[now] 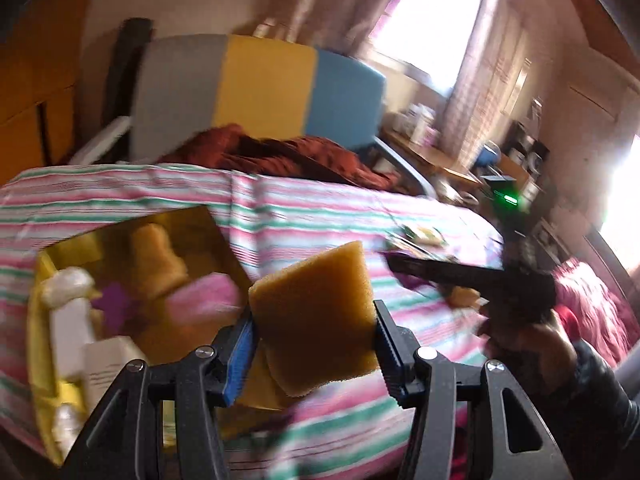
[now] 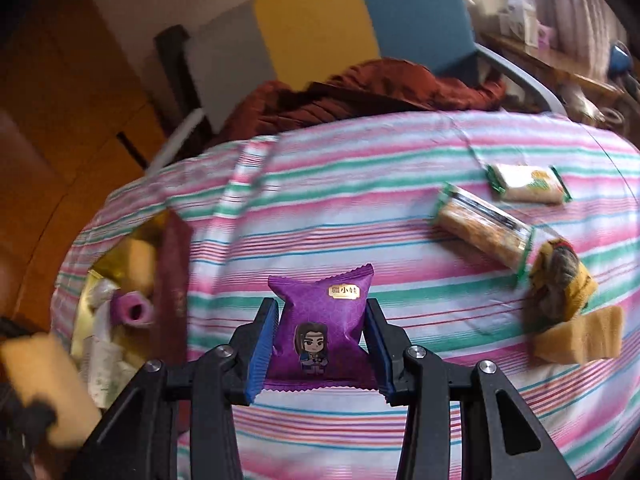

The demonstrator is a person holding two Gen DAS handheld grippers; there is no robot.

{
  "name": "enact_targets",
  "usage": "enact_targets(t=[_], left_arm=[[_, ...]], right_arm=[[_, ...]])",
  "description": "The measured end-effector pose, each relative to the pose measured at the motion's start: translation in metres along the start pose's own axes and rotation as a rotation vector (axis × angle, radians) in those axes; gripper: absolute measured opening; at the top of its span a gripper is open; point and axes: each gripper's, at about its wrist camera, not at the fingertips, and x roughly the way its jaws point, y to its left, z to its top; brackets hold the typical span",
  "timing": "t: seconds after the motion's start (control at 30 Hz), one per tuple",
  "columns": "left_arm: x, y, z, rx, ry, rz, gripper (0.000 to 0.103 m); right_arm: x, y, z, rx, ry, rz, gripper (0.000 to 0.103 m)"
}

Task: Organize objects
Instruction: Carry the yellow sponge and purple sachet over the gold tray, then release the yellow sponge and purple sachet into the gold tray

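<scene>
Both tools loaded, mid-carry. Left tool (image 1: 314, 334) pinching a tan sponge (image 1: 316, 312) between its blue pads; sponge stands clear of the cloth, raised. Right tool (image 2: 320, 344) pinching a purple snack packet (image 2: 322, 328) by its sides, cartoon figure facing the camera, packet held above the cloth.

Step in hand, by my reading: ferrying items to the yellow box (image 1: 44, 340), which sits at 9 o'clock in the left wrist view and already holds a white bottle, a pink thing and tan pieces. Frame blurred there; contents not fully told.

Next move likely calls for swinging the sponge over the box rim toward 9 o'clock and letting go, right tool following without the two crowding.

Still loose at 2–3 o'clock in the right wrist view: green-edged wafer pack (image 2: 486, 232), pale snack pack (image 2: 528, 184), a yellow wrapped item (image 2: 560, 280), a second sponge (image 2: 580, 340).

Surface: striped cloth (image 2: 360, 208), pink, green and white, over a tabletop, seemingly. Beyond it at 12 o'clock, a rust-red garment on a grey, yellow and blue chair (image 1: 260, 84). Bright window (image 1: 424, 24) at 1 o'clock; wooden cabinets at 10.
</scene>
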Motion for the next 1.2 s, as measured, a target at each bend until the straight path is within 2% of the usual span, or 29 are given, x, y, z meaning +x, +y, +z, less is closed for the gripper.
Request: enact_targets(t=[0.17,0.43,0.6,0.97,1.0,1.03,1.07,1.1,1.2], left_arm=[[-0.023,0.051,0.003,-0.084,-0.056,0.126,0.055],[-0.049,0.119,0.004,-0.217,-0.108,0.243,0.055],[-0.055,0.142,0.002,-0.246,-0.111,0.272,0.055],[-0.031,0.161,0.009,-0.255,-0.066,0.3,0.057],[-0.028,0.162,0.01,-0.256,-0.065,0.299,0.059],[-0.025,0.163,0.011,-0.252,-0.057,0.294,0.06],[-0.023,0.162,0.012,-0.247,-0.049,0.292,0.062],[-0.02,0.162,0.012,-0.244,-0.044,0.299,0.065],[-0.021,0.158,0.011,-0.24,-0.053,0.306,0.074]], right_arm=[[-0.014,0.051,-0.002,-0.097,-0.028,0.097,0.044],[-0.01,0.131,-0.019,-0.258,0.011,0.21,0.044],[0.004,0.159,-0.033,-0.304,0.063,0.24,0.044],[0.031,0.176,-0.054,-0.341,0.164,0.242,0.045],[0.032,0.177,-0.055,-0.345,0.169,0.239,0.054],[0.033,0.178,-0.057,-0.353,0.17,0.238,0.069],[0.034,0.179,-0.059,-0.36,0.172,0.236,0.075],[0.035,0.18,-0.06,-0.364,0.172,0.234,0.079],[0.035,0.182,-0.064,-0.363,0.173,0.234,0.08]])
